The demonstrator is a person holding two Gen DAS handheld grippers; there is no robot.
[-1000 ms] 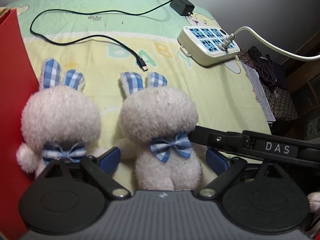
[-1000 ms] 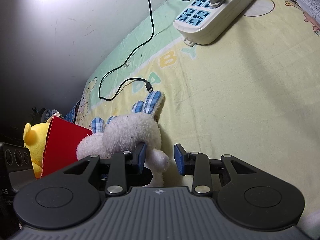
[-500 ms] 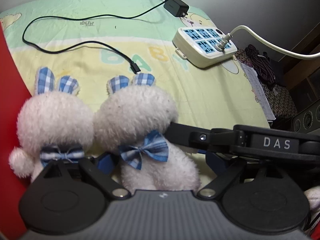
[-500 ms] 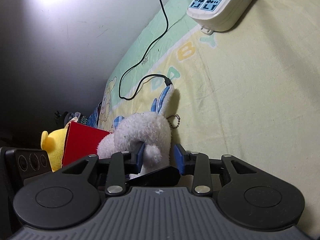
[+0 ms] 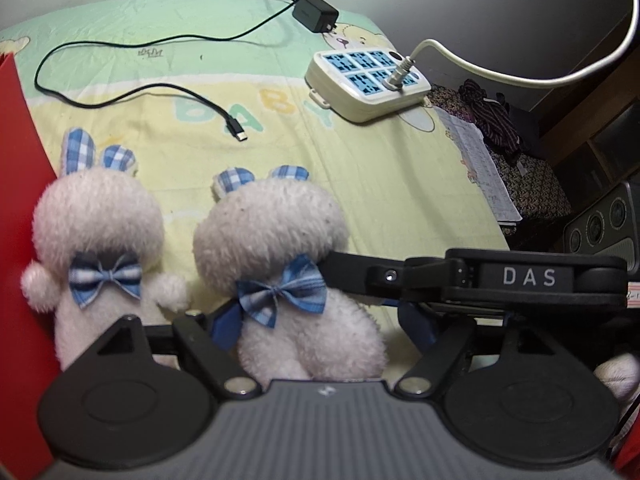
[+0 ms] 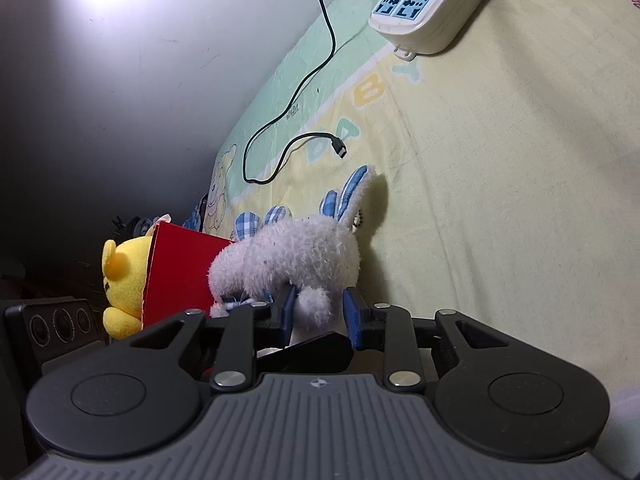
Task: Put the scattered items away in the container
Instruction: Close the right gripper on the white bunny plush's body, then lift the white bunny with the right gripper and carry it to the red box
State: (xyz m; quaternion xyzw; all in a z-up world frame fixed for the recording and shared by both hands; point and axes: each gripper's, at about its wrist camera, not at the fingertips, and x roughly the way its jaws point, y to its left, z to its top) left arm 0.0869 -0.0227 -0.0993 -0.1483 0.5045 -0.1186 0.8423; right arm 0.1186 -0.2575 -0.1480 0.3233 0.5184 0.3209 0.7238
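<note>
Two white plush rabbits with blue-checked ears and blue-checked bow ties lie face up on the pastel bedsheet. The nearer rabbit (image 5: 276, 264) has its lower body between the left gripper's blue fingers (image 5: 226, 326), and its round paw (image 6: 315, 305) sits between the right gripper's blue fingers (image 6: 286, 312). The second rabbit (image 5: 96, 240) lies just left of the left fingers, close beside the first and against the red container (image 5: 20, 200). That container's red wall stands upright, with a yellow plush toy (image 6: 120, 280) behind it.
</note>
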